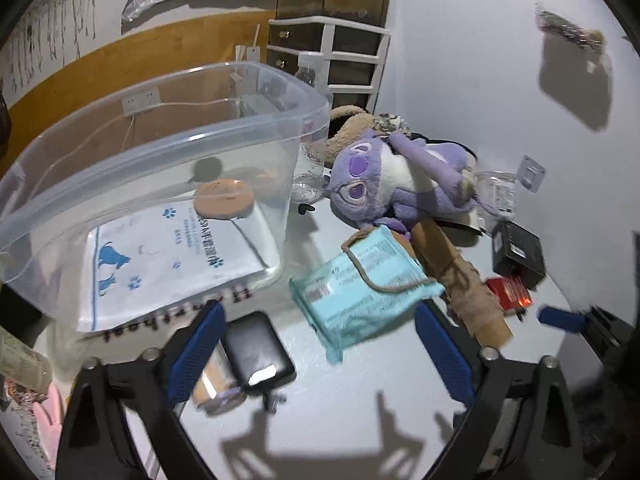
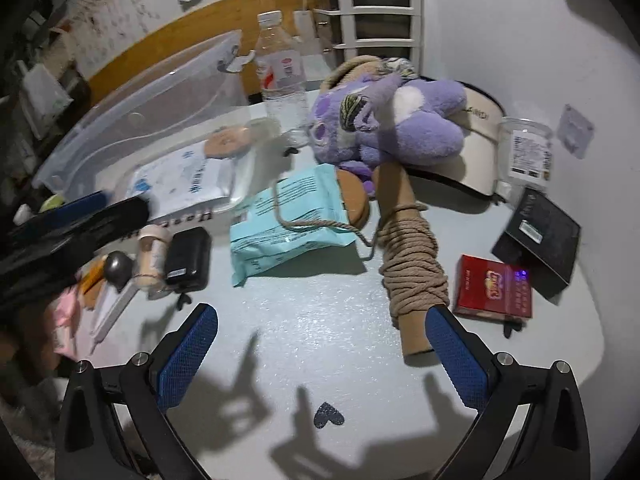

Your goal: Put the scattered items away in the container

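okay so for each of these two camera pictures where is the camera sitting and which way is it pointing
Left wrist: on the left gripper, angled down at the clear bin and teal packet; its open blue fingers show.
Right wrist: on the right gripper, angled down at the rope spool and red box; open fingers show.
Shared: packet, spool, purple plush, bin.

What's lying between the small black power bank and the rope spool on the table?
The teal packet, with a loose rope end trailing across it; the right wrist view shows this best.
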{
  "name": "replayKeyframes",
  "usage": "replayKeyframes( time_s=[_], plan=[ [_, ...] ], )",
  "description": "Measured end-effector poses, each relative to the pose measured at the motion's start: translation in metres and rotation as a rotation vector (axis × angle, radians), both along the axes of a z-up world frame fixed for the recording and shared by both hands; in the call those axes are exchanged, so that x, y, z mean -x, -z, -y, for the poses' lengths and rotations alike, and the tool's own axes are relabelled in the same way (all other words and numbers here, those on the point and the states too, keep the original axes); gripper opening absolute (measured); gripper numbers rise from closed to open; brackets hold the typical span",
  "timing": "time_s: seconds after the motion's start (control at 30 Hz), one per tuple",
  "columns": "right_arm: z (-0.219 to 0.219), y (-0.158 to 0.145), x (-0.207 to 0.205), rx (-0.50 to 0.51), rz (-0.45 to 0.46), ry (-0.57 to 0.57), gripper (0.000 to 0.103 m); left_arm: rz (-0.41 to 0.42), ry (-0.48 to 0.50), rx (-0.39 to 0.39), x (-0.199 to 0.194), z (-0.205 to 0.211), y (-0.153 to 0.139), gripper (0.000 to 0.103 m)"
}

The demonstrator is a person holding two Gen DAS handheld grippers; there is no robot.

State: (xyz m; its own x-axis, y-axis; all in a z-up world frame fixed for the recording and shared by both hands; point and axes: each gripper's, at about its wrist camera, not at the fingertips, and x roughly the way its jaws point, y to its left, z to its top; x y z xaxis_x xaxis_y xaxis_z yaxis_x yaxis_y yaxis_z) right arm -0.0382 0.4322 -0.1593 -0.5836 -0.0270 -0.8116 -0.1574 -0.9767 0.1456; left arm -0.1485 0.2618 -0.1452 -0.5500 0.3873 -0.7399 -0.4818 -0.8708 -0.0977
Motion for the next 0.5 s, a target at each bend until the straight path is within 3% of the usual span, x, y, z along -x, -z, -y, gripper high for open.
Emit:
replayKeyframes(
  time_s=[0.1, 0.17, 0.33, 0.5],
  plan=[
    [-0.007, -0.001, -0.004, -0.021, 0.004, -0.032, 0.091, 0.044, -0.004, 0.01, 0.024, -0.019, 0.015, 0.075],
    [-0.013, 0.0, -0.005, -0.027, 0.011, -0.044, 0.087, 0.061, 0.002, 0.031, 0.037, -0.033, 0.026, 0.074],
    [-0.028, 0.001, -0.012, -0.055, 0.014, -0.043, 0.087, 0.065, 0.025, 0.107, 0.054, -0.069, 0.054, 0.072],
    [-0.046, 0.006, -0.02, -0.057, 0.034, -0.013, 0.087, 0.136, 0.007, 0.059, 0.071, -0.09, 0.074, 0.071]
  ],
)
